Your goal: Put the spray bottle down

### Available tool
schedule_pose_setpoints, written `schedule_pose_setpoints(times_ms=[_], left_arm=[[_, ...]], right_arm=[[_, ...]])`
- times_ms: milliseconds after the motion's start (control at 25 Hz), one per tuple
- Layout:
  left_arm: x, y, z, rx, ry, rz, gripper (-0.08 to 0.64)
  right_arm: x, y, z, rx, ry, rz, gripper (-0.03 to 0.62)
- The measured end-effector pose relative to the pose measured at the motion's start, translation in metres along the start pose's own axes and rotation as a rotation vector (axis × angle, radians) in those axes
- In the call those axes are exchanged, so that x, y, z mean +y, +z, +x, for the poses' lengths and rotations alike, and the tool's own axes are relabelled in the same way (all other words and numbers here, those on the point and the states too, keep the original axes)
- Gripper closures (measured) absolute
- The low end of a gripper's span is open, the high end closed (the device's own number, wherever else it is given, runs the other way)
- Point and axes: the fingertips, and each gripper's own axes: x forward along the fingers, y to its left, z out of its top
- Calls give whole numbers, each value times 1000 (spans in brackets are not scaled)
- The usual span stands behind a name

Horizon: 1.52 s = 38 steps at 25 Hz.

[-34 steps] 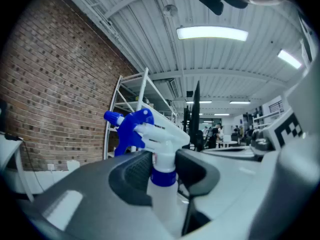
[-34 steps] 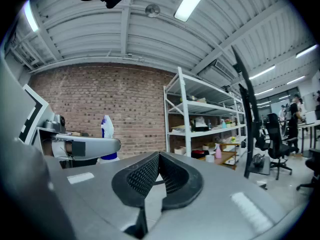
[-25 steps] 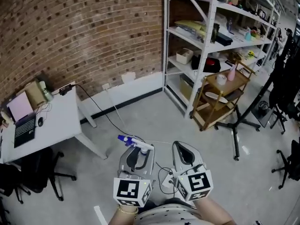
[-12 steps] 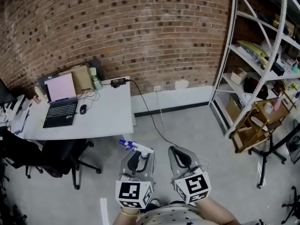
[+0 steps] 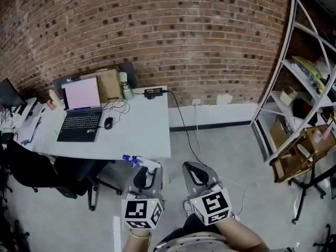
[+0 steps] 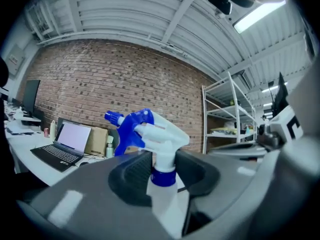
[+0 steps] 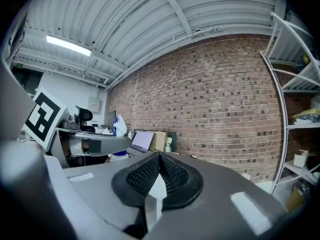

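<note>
Left gripper (image 5: pixel 145 175) holding spray bottle (image 5: pixel 142 163), near desk (image 5: pixel 137 136)

Glossy plastic spray bottle (image 6: pixel 161 134); rough brick wall (image 5: pixel 184 35).

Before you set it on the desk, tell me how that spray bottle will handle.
The spray bottle likely won't slip: the fingers of the left gripper clamp its neck under the wider trigger head. That head overhangs to one side, so it may tip if set down tilted. Its fill, hence weight, cannot be told.
</note>
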Motion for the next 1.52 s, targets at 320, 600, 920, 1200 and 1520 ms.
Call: schedule_pose_setpoints(times_ms=[320, 600, 920, 1200, 1520], left_arm=[[73, 5, 83, -51, 95, -41, 422], [129, 7, 167, -58, 194, -45, 422], [161, -21, 235, -31, 210, -29, 420], [167, -25, 245, -7, 238, -24, 410], [156, -42, 211, 73, 219, -62, 327]], right_arm=[[-27, 3, 95, -8, 95, -2, 594], [-58, 2, 169, 25, 167, 19, 594], [-75, -14, 227, 67, 202, 20, 594], [-76, -21, 241, 83, 214, 42, 594], [-68, -28, 223, 91, 193, 61, 594]])
